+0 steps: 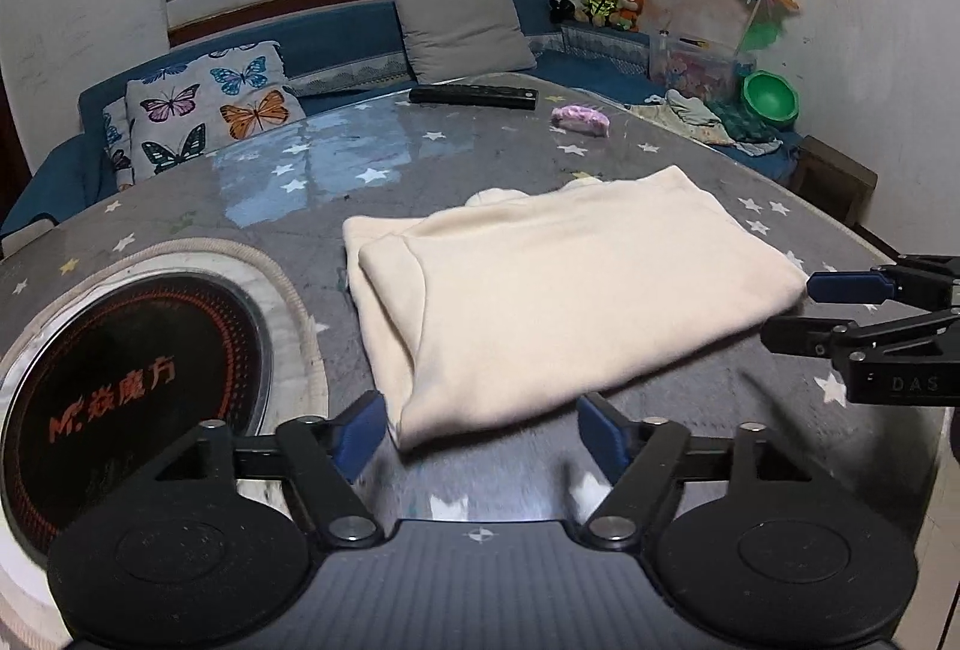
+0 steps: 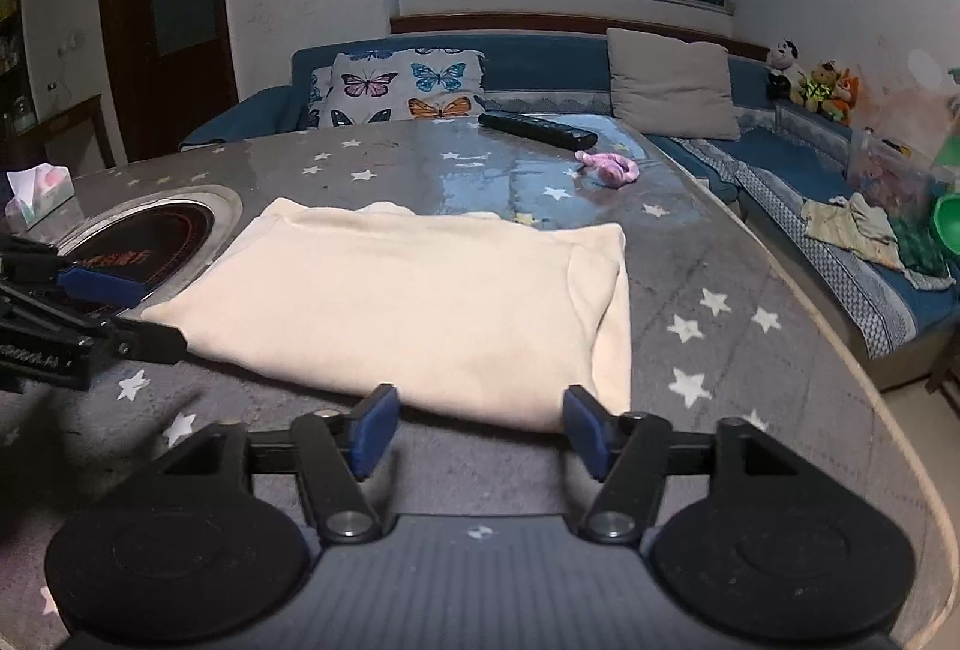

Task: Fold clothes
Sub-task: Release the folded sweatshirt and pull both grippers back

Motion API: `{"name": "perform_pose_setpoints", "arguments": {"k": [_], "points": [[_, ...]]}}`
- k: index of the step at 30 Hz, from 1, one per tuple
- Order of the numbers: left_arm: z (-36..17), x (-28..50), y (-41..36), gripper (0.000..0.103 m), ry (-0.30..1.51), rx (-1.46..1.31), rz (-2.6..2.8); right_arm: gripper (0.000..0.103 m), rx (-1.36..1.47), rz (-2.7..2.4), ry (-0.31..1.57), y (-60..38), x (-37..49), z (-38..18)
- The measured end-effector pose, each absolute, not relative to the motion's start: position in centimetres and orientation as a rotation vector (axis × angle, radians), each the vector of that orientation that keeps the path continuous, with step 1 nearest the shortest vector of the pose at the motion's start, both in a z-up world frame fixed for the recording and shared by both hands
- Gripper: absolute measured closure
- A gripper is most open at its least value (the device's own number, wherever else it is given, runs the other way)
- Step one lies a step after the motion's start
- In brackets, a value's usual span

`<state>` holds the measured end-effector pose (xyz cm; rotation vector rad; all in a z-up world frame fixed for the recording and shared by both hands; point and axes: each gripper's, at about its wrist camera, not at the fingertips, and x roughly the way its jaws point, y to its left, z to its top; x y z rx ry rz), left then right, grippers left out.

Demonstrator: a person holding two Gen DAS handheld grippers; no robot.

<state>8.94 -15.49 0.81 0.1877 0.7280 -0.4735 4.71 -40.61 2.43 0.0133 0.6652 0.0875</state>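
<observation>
A cream garment [image 1: 558, 290] lies folded into a flat rectangle on the grey star-patterned table [image 1: 420, 152]; it also shows in the right wrist view [image 2: 408, 302]. My left gripper [image 1: 483, 431] is open and empty, its blue pads just short of the garment's near left corner. My right gripper [image 2: 477, 425] is open and empty at the garment's near right edge. In the left wrist view the right gripper [image 1: 792, 311] sits at the garment's right corner. In the right wrist view the left gripper [image 2: 138, 311] sits at the garment's left corner.
A round black hotplate [image 1: 132, 386] is set into the table left of the garment. A black remote [image 1: 474, 96] and a pink cloth item [image 1: 581, 119] lie at the far side. A tissue box [image 2: 39, 194] stands far left. A blue sofa with cushions [image 1: 204, 110] wraps behind.
</observation>
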Motion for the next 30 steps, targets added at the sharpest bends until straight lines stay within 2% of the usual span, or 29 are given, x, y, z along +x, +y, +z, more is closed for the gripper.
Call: {"name": "perform_pose_setpoints", "arguments": {"k": [3, 5, 7, 9, 13, 16, 30], "points": [[0.8, 8.1, -15.1, 0.021, 0.726, 0.182, -0.47, 0.024, 0.038, 0.081, 0.661, -40.4, 4.1, 2.4], [0.8, 7.5, -14.8, 0.016, 0.726, 0.179, -0.469, 0.023, 0.051, 0.073, 0.659, -40.2, 3.7, 2.3], [0.7, 7.1, -14.6, 0.014, 0.725, 0.177, -0.467, 0.015, 0.061, 0.064, 0.659, -40.0, 3.4, 2.3], [0.7, 6.6, -14.3, 0.013, 0.721, 0.173, -0.464, 0.012, 0.06, 0.051, 0.656, -39.7, 3.1, 2.3], [0.7, 5.7, -13.6, 0.004, 0.712, 0.157, -0.461, 0.0, 0.065, 0.04, 0.655, -39.0, 2.5, 2.3], [0.7, 5.0, -13.1, 0.0, 0.703, 0.148, -0.453, 0.0, 0.061, 0.033, 0.656, -38.4, 2.2, 2.3], [0.4, 3.2, -11.1, 0.0, 0.72, 0.134, -0.409, 0.0, 0.07, 0.01, 0.693, -36.2, 1.2, 1.6]]}}
